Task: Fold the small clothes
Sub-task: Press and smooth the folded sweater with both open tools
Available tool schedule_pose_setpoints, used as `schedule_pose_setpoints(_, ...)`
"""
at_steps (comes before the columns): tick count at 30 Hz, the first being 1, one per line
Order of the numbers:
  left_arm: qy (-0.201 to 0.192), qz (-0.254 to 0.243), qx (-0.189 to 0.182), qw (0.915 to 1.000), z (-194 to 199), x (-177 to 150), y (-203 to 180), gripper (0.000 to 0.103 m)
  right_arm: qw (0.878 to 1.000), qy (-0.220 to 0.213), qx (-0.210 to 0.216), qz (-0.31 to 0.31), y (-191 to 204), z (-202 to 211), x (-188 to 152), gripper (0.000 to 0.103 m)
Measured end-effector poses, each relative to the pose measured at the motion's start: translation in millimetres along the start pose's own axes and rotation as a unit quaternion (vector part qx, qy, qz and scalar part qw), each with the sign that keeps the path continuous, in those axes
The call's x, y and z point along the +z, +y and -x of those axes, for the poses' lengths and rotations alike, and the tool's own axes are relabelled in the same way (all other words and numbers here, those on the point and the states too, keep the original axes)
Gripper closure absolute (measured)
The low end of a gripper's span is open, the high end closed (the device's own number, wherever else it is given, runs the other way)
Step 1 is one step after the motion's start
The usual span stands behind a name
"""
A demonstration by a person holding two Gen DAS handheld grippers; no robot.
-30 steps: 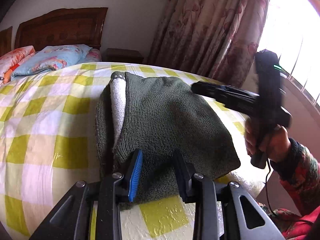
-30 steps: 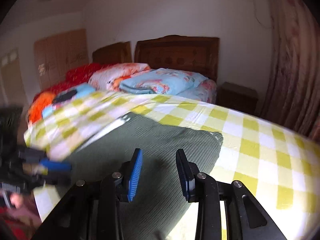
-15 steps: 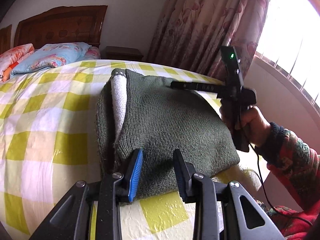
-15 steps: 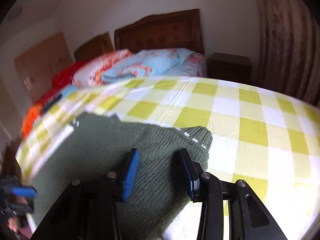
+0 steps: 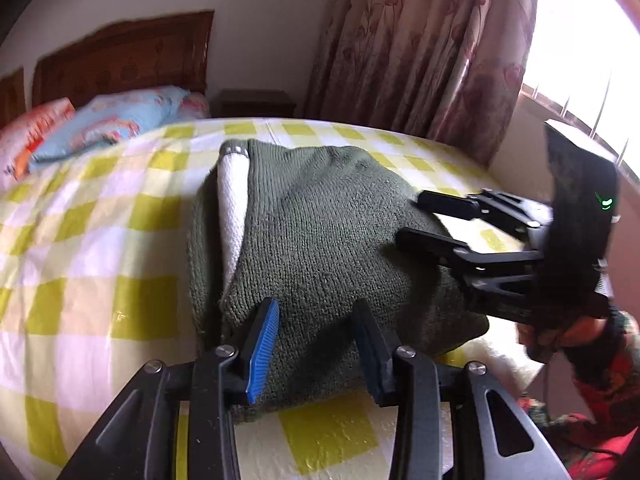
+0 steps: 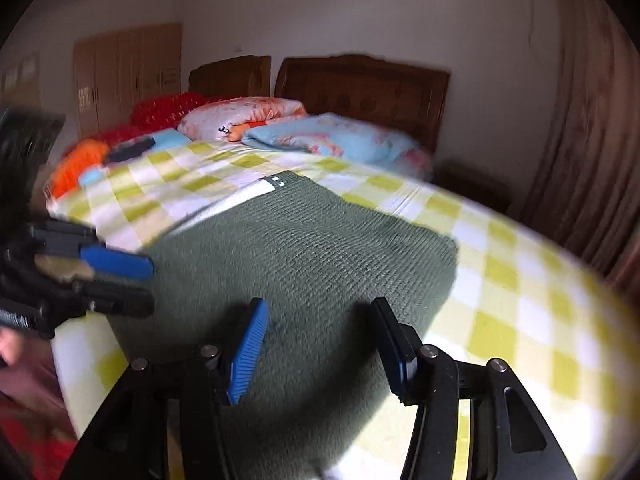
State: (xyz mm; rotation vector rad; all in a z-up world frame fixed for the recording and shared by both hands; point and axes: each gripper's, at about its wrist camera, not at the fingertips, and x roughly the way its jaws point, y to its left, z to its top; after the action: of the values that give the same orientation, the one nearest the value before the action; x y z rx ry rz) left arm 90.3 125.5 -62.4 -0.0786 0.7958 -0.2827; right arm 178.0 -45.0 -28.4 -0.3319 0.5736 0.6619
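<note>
Right wrist view shows the right gripper (image 6: 320,350) with its jaws opening to their widest, where 1 second ago they stood narrow; nothing is pinched between them, and the dark green knitted garment with a white ribbed lining (image 6: 304,264) lies just ahead of and beneath the blue fingertips (image 6: 246,354). Half a second ago this gripper was at the garment's far corner; now it sits at the near right edge, released and ready for a fresh hold.

From the left wrist view, the left gripper (image 5: 316,344) has barely moved. Its jaws are opening slightly, straddling the garment's near edge, and I cannot tell whether the pads press the knit or merely rest beside it. The right gripper (image 5: 412,216) appears to the right of it, over the garment's right side, held by a hand in a patterned sleeve (image 5: 560,332).

The garment lies folded in a thick bundle on the yellow-and-white checked bedsheet (image 5: 100,248), directly ahead of both grippers. My judgement: one fold is laid down, and the right gripper is lining up the next grasp.

A small white mark sits on the garment's far collar edge (image 6: 278,180), too small to read. No other writing is legible.
</note>
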Motion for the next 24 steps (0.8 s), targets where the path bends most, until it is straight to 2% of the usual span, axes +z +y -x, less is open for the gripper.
schedule_pose_setpoints(4,0.003,-0.030,0.028,0.9992,1,-3,-11,0.064,0.999,-0.031,0.019,-0.030,5,28,-7,0.000)
schedule_pose_setpoints(6,0.004,-0.034,0.030,0.9990,0,-5,-13,0.064,1.000,-0.005,0.006,-0.009,12,23,-19,0.000)
schedule_pose_setpoints(12,0.003,-0.055,0.054,0.9970,1,-10,-22,0.064,1.000,-0.021,-0.012,-0.011,17,48,-33,0.000)
schedule_pose_setpoints(14,0.002,-0.055,0.055,0.9970,-1,-11,-22,0.064,1.000,-0.002,-0.006,-0.006,18,39,-38,0.000)
schedule_pose_setpoints(15,0.003,-0.055,0.055,0.9970,-1,-11,-22,0.064,1.000,0.006,-0.017,0.002,19,35,-45,0.000)
schedule_pose_setpoints(17,0.003,-0.059,0.059,0.9965,-2,-12,-22,0.064,1.000,0.011,-0.010,-0.015,15,33,-50,0.000)
schedule_pose_setpoints(19,0.005,-0.062,0.062,0.9961,-1,-13,-25,0.064,0.999,0.007,0.000,-0.041,7,38,-49,0.000)
schedule_pose_setpoints(24,-0.003,-0.053,0.054,0.9971,7,-6,-26,0.064,0.999,-0.041,-0.009,-0.025,10,62,-37,0.000)
